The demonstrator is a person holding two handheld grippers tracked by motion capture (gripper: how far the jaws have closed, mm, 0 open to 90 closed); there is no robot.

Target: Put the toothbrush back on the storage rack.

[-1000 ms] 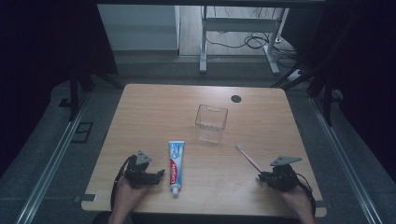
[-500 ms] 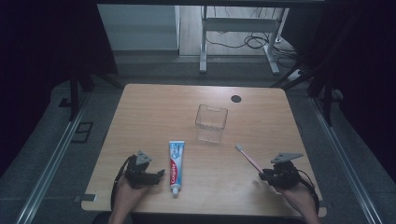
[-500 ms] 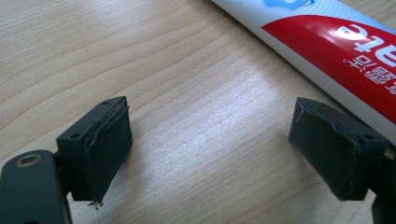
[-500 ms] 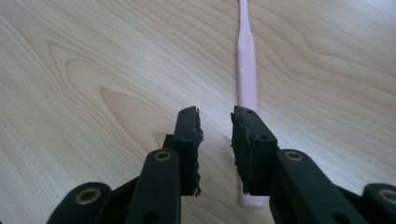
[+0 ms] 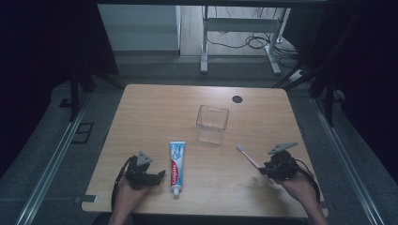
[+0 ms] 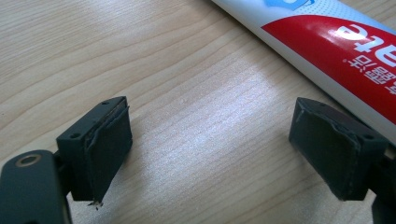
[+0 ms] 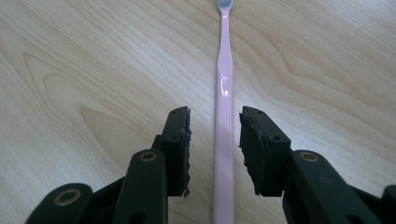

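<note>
Currently: right gripper (image 7: 215, 140) jaws open astride toothbrush (image 7: 224, 93), lower centre, aligned for lengthwise pinch; left gripper (image 6: 210, 154) jaws open beside toothpaste (image 6: 327, 42), upper right.

The right gripper (image 7: 215, 147) has two black jaws that rise from the bottom edge, with a gap between them. Each jaw carries a dark rubber pad (image 7: 179, 150) on its inner face, and the edges of the pads look a little worn. A slim pink plastic toothbrush (image 7: 224, 116) lies flat on the light wooden table (image 7: 93, 65). Its handle passes through the gap between the jaws, with a narrow space on each side, so neither pad touches it. The handle runs straight away from the gripper toward the top edge, where the pale grey head (image 7: 224, 3) of the brush is partly cut off. A bright reflection sits on the middle of the handle.
</note>
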